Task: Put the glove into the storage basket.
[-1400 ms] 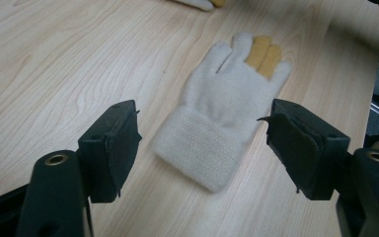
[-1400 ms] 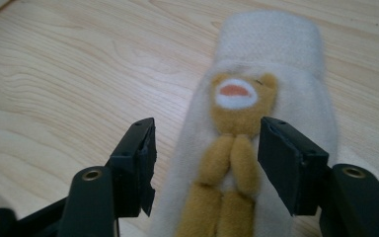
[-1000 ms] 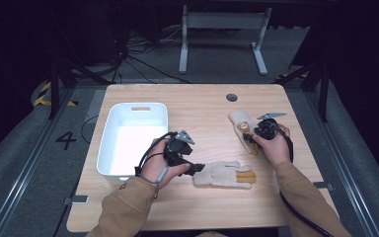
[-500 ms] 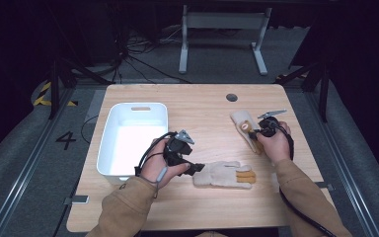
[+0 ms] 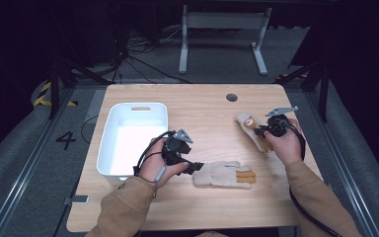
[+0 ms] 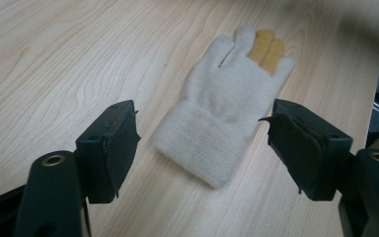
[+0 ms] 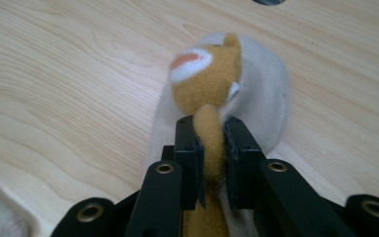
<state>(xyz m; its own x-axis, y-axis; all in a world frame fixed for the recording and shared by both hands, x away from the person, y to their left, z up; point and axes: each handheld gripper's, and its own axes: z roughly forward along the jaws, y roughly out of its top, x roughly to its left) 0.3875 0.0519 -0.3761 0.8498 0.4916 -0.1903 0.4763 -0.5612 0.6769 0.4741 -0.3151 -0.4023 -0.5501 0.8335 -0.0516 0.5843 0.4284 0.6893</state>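
Near the front edge of the worktop (image 5: 128, 207), the person's left hand holds the left gripper (image 5: 193, 168) low over the wood, its jaws spread wide and apart from the cream glove (image 5: 224, 174) that lies flat just ahead of them, cuff toward the gripper and two ochre fingertips pointing toward the right edge; in the left gripper view the cuff (image 6: 205, 143) sits between the two pads, touched by neither. Farther back, toward the right edge, the right gripper (image 5: 260, 131) has just been closing, and its jaws are now pressed together on a fold of the second glove (image 7: 209, 133), an ochre and cream one; compared with a second ago, when the jaws stood wide over it, the glove is pinched and its gripped end appears to be coming up off the wood. This suggests that the pickup of this glove is under way, and that the white bin (image 5: 112, 140) at the left side, standing empty, is its likely destination. The cream glove remains to be grasped.
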